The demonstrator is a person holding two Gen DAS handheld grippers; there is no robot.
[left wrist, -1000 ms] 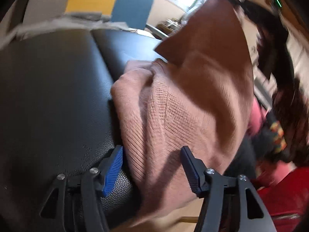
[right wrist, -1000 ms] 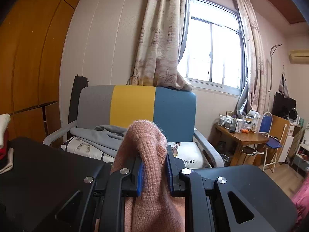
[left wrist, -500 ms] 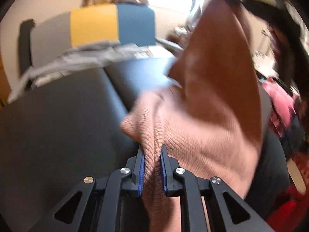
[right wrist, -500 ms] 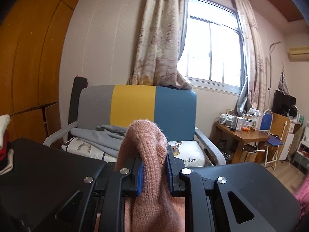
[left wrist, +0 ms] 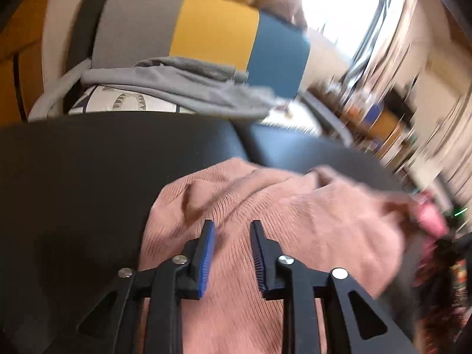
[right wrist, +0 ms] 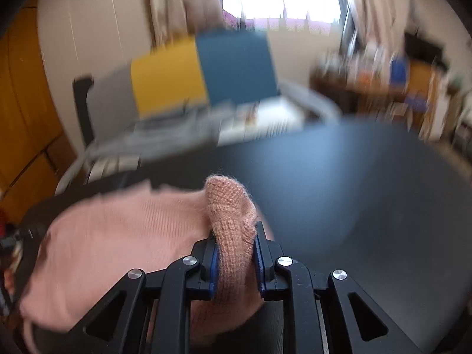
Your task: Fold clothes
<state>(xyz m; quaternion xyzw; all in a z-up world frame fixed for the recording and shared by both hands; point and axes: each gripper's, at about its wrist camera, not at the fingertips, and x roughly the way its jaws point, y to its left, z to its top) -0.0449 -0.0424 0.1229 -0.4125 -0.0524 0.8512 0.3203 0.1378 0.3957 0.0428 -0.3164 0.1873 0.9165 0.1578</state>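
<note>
Half a second before, the left gripper had been pinched shut on a fold of the pink sweater; by this moment its two blue-padded fingers stood apart with only knit below them, gripping nothing, and the sweater, which had hung up in a tall peak between the two grippers, lay spread in a low, rumpled heap on the black padded surface. Its fabric was a fine ribbed knit, soft and fuzzy, with one raised crease near the left finger and a rounded fold along its far edge. Over on the other side, the right gripper was clamped, as before, on a thick rolled bunch of the sweater, whose fuzzy loop stuck up above the pads, though the camera had tipped down from the window toward the black padded surface, which looked smooth and leathery, with one seam running across it in the left view. Beyond it stood one chair with a back in three colour blocks, grey, yellow and blue, and one limp grey garment draped over a patterned white cushion on its seat. Both views were smeared by motion at the right, where a cluttered wooden desk could barely be made out
</note>
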